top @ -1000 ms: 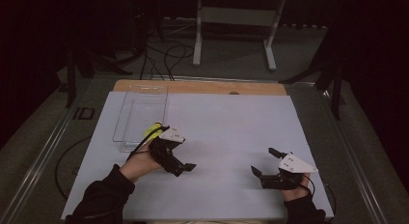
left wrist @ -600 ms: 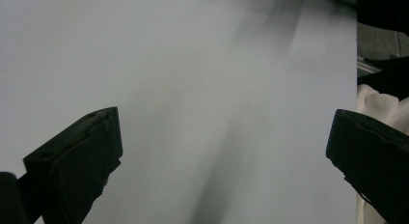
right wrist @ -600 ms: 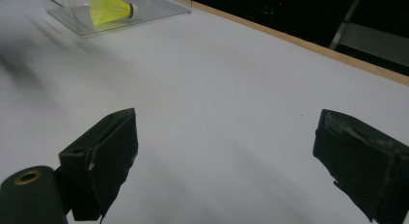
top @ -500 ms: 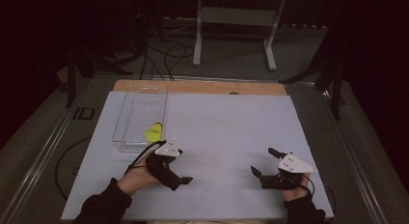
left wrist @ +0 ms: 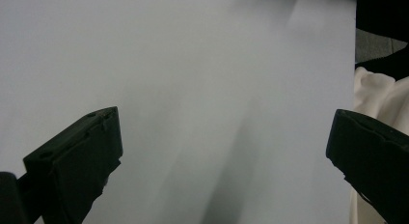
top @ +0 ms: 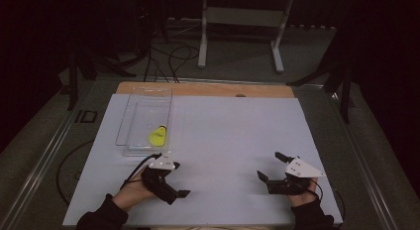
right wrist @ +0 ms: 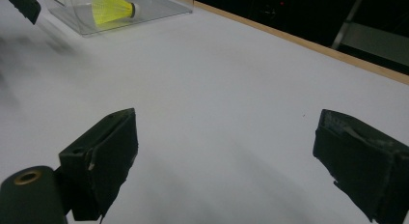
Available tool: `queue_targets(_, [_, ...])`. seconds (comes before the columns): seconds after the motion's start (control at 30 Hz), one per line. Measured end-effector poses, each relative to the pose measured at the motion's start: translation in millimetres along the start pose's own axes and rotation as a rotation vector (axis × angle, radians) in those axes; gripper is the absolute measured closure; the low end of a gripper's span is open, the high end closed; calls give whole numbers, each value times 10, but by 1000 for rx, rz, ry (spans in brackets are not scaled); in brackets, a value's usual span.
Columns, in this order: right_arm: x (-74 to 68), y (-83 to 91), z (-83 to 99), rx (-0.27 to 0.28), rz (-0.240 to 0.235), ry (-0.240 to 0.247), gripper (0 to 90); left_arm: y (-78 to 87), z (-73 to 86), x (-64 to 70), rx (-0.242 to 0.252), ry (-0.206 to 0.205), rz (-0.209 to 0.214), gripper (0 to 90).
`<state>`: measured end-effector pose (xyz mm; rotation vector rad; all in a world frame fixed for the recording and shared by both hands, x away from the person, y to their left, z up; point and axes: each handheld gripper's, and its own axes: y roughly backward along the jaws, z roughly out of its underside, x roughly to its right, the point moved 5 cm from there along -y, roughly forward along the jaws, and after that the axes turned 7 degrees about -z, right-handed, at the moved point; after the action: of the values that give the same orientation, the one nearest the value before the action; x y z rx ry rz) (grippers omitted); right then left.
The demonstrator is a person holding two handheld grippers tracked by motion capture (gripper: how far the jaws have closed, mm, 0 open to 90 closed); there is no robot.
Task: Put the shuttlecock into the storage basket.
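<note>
While both hands rest low on the white paper-covered table (top: 228, 141), the left gripper (top: 171, 183) at seven o'clock and the right gripper (top: 271, 171) at five o'clock each have their jaws spread wide with nothing between them. At ten o'clock, a yellow feathered shuttlecock (top: 158, 136) lies inside a clear rectangular plastic box (top: 143, 103), well apart from both grippers.

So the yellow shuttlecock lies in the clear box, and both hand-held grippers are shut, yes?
Not quite. The shuttlecock does lie in the clear box, but both hand-held grippers are open: each gripper view shows its jaws wide apart over the white sheet.
</note>
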<state>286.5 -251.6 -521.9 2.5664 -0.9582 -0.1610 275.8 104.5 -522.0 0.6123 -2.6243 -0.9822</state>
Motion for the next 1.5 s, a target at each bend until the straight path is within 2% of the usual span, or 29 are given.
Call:
queue_targets(0.1, [-1, -8, 3, -2, -2, 3, 86, 62, 68, -27, 25, 11, -34, 0])
queue_targets(0.23, [-8, -14, 7, -6, -6, 2, 86, 133, 135, -58, 47, 21, -48, 0])
queue_targets(0.33, [-12, -15, 6, -7, -7, -2, 86, 163, 185, -72, 46, 29, -48, 0])
queue_targets(0.43, [-10, -14, 8, -7, -8, -1, 86, 201, 236, -97, 69, 50, -49, 0])
queue_targets(0.57, [-10, -12, 8, -5, -8, 0, 86, 237, 280, -114, 86, 56, -50, 0])
queue_targets(0.67, [-12, -10, 7, -6, -9, 2, 86, 254, 353, -142, 86, 77, -59, 0])
queue_targets(0.77, [-13, -10, 6, -6, -10, 2, 86, 265, 387, -168, 91, 80, -72, 0])
queue_targets(0.8, [-15, -9, 7, -6, -10, -1, 86, 286, 411, -193, 102, 93, -75, 0])
queue_targets(0.87, [-15, -9, 6, -5, -9, -1, 86, 309, 421, -206, 120, 96, -77, 0])
queue_targets(1.07, [-15, -5, 8, -5, -9, -3, 86, 337, 443, -241, 146, 118, -126, 0])
queue_targets(1.23, [-15, -1, 9, -4, -8, -3, 86, 344, 456, -263, 170, 141, -193, 0])
queue_targets(1.37, [-22, 5, 8, -3, -13, -4, 86, 335, 466, -272, 182, 147, -213, 0])
queue_targets(1.5, [-27, 1, 13, -8, -17, -2, 86, 341, 460, -262, 199, 138, -210, 0])
